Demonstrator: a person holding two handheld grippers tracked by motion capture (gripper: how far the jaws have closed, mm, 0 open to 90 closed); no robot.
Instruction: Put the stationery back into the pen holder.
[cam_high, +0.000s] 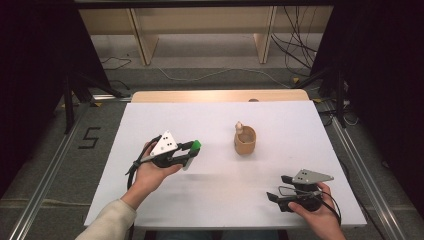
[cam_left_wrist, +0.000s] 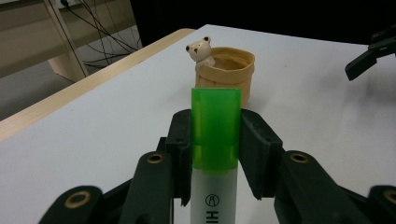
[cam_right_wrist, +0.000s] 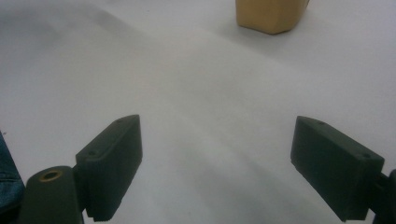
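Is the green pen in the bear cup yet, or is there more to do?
Not yet. The picking up looks done: the left gripper is clamped on the green-capped highlighter and holds it above the table. The cap points toward the tan bear cup, apart from it. Probably left: carry it over and drop it in. The right gripper rests open near the table's edge.

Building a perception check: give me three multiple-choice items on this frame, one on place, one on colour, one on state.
1. Where is the tan holder relative to the left gripper?
A. Ahead of it, farther right on the table
B. Under it
C. Behind the person

2. What colour is the highlighter cap?
A. Red
B. Green
C. Blue

3. How do the right gripper jaws stand?
A. Shut on the holder
B. Shut on a cloth
C. Open, nothing between

A: the high view shows it right of the gripper.
B: the cap is bright green.
C: wide gap, bare table.
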